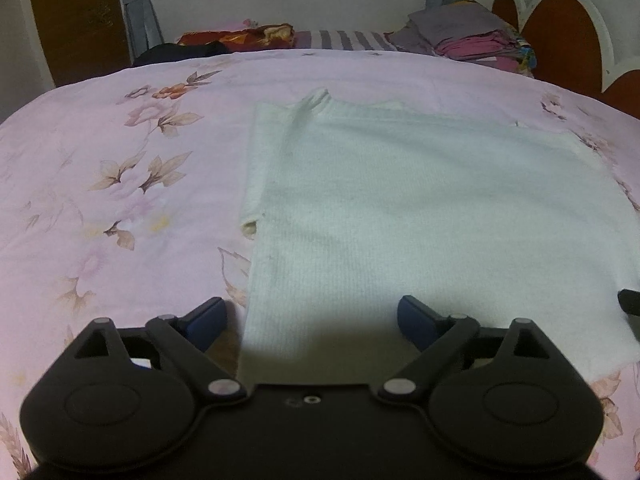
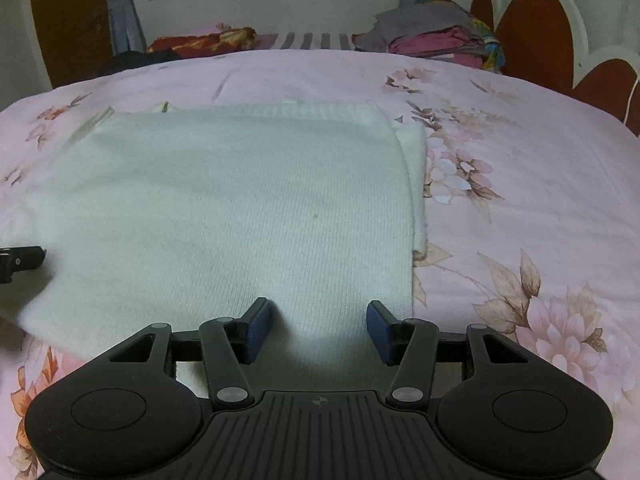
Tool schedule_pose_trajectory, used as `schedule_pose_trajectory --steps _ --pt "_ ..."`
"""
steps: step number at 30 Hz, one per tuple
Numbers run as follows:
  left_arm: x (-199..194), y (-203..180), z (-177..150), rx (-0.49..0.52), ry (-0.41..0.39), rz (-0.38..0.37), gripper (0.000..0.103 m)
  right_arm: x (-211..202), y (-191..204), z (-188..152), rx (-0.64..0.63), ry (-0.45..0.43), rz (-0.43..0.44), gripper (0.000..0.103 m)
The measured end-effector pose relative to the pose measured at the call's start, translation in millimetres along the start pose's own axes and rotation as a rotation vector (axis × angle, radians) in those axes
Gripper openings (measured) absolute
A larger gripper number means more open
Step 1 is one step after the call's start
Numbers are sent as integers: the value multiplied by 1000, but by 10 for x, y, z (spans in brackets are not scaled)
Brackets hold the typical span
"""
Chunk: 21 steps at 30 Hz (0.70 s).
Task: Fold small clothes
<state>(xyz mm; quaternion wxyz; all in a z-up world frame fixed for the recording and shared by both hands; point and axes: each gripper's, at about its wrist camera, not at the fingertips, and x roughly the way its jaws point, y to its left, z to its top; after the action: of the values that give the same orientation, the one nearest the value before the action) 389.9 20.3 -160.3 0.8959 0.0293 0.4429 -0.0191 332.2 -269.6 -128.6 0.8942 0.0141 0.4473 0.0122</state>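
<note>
White ribbed knit garment (image 1: 400, 208) lies flat mid pink floral bedsheet (image 1: 120, 200), near edge | soft, light, limp; pinch near hem corners | left gripper (image 1: 310, 322) wide apart, empty | right gripper (image 2: 318, 330) parted, empty

**White knit top lying flat on my bed**

In front of me a small white ribbed-knit top (image 1: 420, 208) lies flat on the pink floral bedspread (image 1: 100, 180). Both its sleeves are tucked in along its sides, making a neat rectangle. Its ribbed collar edge (image 2: 312, 110) points away from me; its hem is nearest me.
</note>
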Motion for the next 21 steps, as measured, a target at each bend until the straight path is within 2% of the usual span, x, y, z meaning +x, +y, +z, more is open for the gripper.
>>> schedule_pose_trajectory --steps 6,10,14,21 --pt "-35 -61 54 9 20 38 93 -12 -62 -23 -20 -11 43 54" --pt "-171 -74 41 -43 57 33 90 -38 -91 -18 -48 -5 74 58" --pt "-389 36 -69 -156 85 -34 91 -76 -121 -13 -51 -9 101 68" --pt "-640 335 -364 -406 135 -188 86 -310 -77 5 40 -66 227 69"
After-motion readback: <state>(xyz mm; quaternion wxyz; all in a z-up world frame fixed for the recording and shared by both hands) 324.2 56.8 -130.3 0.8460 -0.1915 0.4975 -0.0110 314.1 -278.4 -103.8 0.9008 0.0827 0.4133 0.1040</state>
